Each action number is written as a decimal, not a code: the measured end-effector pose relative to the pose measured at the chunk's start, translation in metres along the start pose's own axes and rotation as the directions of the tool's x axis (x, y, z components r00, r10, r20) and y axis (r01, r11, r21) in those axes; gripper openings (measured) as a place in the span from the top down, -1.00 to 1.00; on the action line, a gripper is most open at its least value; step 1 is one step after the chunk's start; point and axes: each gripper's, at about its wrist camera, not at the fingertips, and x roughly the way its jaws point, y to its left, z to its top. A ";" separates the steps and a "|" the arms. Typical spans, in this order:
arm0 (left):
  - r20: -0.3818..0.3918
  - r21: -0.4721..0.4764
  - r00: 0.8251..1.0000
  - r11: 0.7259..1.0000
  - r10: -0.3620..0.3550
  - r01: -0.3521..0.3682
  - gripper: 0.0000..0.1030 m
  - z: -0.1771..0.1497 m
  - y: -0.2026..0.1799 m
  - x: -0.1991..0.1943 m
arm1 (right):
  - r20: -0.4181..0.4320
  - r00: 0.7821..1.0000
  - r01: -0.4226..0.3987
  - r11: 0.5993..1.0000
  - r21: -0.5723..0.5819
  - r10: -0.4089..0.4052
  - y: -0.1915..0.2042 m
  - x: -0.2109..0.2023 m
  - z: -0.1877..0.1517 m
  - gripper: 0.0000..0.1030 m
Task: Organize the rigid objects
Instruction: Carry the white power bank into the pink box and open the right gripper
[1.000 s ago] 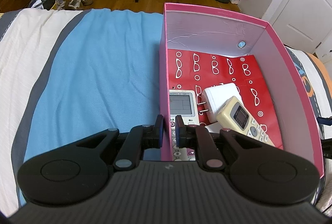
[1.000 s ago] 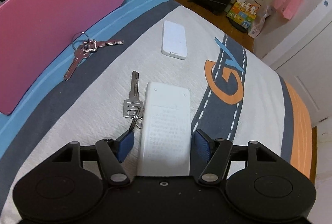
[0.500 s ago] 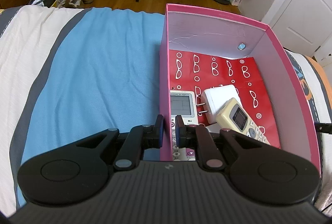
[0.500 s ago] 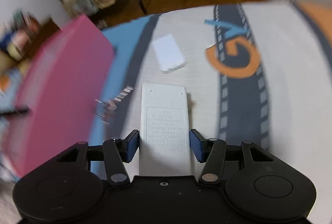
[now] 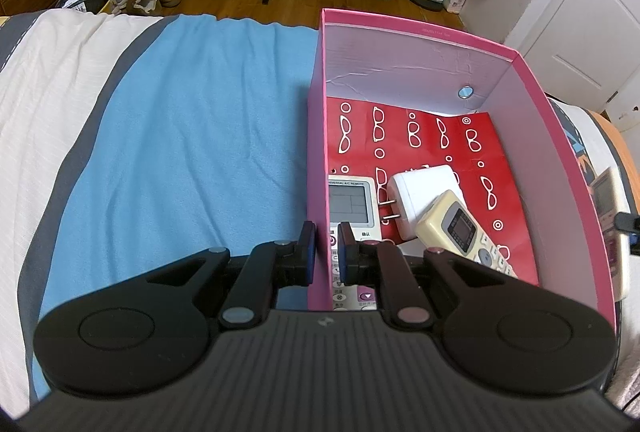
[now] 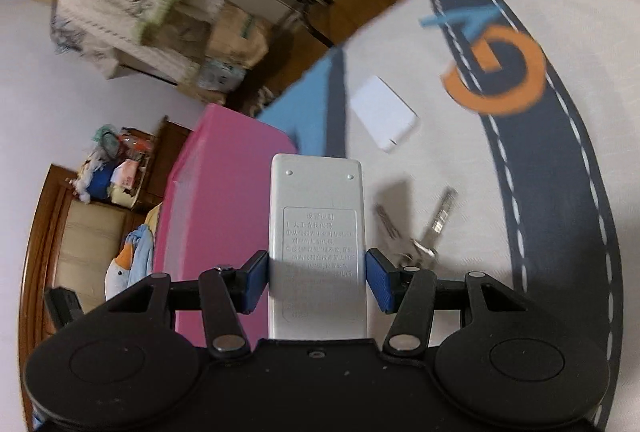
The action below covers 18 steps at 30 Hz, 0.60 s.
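My left gripper (image 5: 326, 250) is shut on the near left wall of the pink box (image 5: 400, 28), one finger outside and one inside. Inside the box lie a white remote with a screen (image 5: 352, 200), a white charger plug (image 5: 424, 192) and a cream remote (image 5: 464, 228). My right gripper (image 6: 318, 282) is shut on a white remote (image 6: 316, 224), back side up and lifted off the bed, beside the pink box (image 6: 224, 192). That held remote (image 5: 606, 208) shows just outside the box's right wall in the left wrist view.
A bunch of keys (image 6: 432, 228) and a flat white device (image 6: 384, 112) lie on the striped bedcover right of the box. The blue stripe of the bed (image 5: 192, 152) spreads left of the box. Floor, bags and a suitcase lie beyond the bed's edge.
The right gripper closed on the white remote, lifted it off the bed, rolled, and swung toward the pink box; the keys stayed behind. The left gripper kept its hold.
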 end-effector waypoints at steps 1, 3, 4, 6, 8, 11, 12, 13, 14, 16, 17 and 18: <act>-0.001 -0.001 1.000 1.000 0.000 0.000 0.80 0.000 0.000 0.000 | 0.010 1.000 -0.008 1.000 -0.029 0.008 0.007 -0.003 -0.001 -0.13; 0.003 0.002 1.000 1.000 0.001 -0.001 0.80 0.000 0.000 0.000 | 0.028 0.998 -0.049 0.996 -0.079 0.052 0.024 -0.010 -0.003 -0.13; 0.005 0.000 1.000 1.000 0.001 -0.001 0.80 0.000 0.000 -0.001 | 0.038 0.996 -0.082 0.992 -0.098 0.086 0.034 -0.014 -0.003 -0.13; 0.014 -0.003 1.000 1.000 0.007 -0.007 0.87 0.000 0.001 -0.001 | 0.059 0.984 -0.159 0.979 -0.130 0.168 0.058 -0.019 -0.004 -0.13; 0.011 -0.015 1.000 1.000 0.008 -0.007 0.87 0.000 0.003 0.000 | 0.056 0.969 -0.230 0.960 -0.162 0.241 0.087 -0.016 -0.005 -0.13; 0.010 -0.026 1.000 1.000 0.003 -0.003 0.87 0.001 0.004 0.000 | 0.002 0.954 -0.292 0.936 -0.195 0.298 0.129 0.008 -0.009 -0.13; 0.011 -0.028 1.000 1.000 0.003 -0.003 0.87 0.000 0.003 0.000 | -0.031 0.949 -0.314 0.929 -0.196 0.314 0.141 0.021 -0.010 -0.13; 0.012 -0.030 1.000 1.000 0.003 -0.003 0.87 0.000 0.004 0.000 | -0.065 0.943 -0.332 0.924 -0.188 0.326 0.150 0.034 -0.012 -0.13; 0.013 -0.031 1.000 1.000 0.002 -0.001 0.87 0.000 0.004 0.000 | -0.098 0.935 -0.354 0.920 -0.167 0.342 0.156 0.049 -0.013 -0.13; 0.012 -0.033 1.000 0.999 -0.002 0.002 0.87 0.000 0.004 0.001 | -0.151 0.902 -0.417 0.907 -0.056 0.405 0.156 0.079 -0.016 -0.13; 0.011 -0.036 1.000 0.999 -0.005 0.005 0.86 0.000 0.004 0.001 | -0.161 0.894 -0.420 0.907 0.025 0.418 0.152 0.097 -0.019 -0.13; 0.011 -0.040 1.000 0.999 -0.009 0.010 0.86 0.000 0.005 0.001 | -0.167 0.898 -0.403 0.913 0.055 0.407 0.151 0.108 -0.024 -0.13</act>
